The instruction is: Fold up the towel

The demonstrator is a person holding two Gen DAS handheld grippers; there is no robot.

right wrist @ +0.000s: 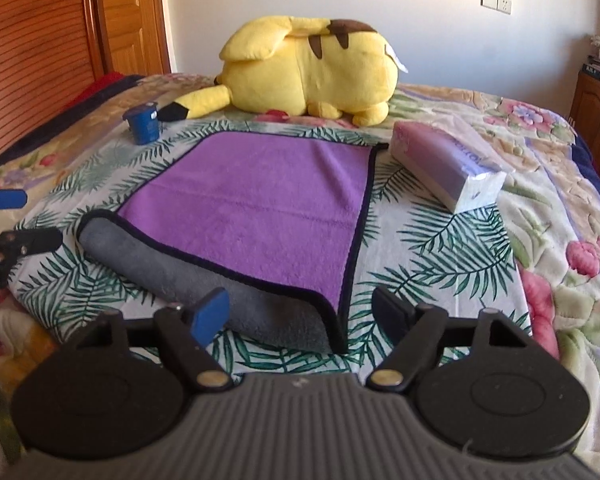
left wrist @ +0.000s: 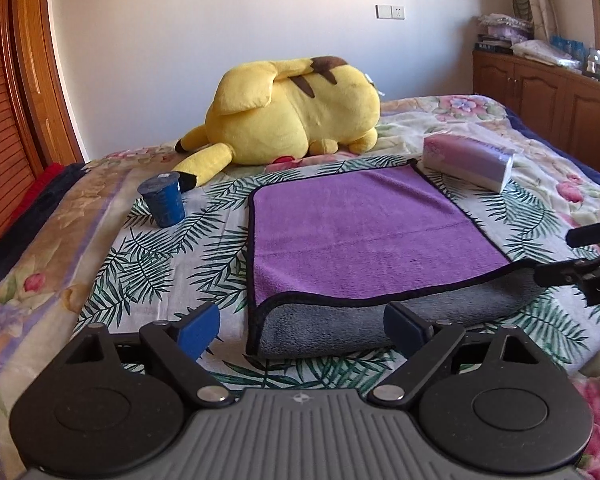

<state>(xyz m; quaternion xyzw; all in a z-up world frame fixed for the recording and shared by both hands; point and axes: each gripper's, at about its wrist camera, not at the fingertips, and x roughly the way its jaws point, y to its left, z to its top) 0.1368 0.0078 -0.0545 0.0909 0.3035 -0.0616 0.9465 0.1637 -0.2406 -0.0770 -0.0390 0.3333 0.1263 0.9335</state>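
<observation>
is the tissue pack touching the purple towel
Cannot tell. In the right wrist view the tissue pack sits right by the purple towel's far corner, but neither view shows clear contact or a gap.

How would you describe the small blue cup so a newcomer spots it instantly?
Start at the big yellow plush lying on the bed, then follow its black-tipped tail down toward the palm-leaf cloth. The blue cup stands right by that tail tip, left of the purple towel. It is the only small dark-blue tapered container there; the tissue pack across the towel is pale and boxy.
</observation>
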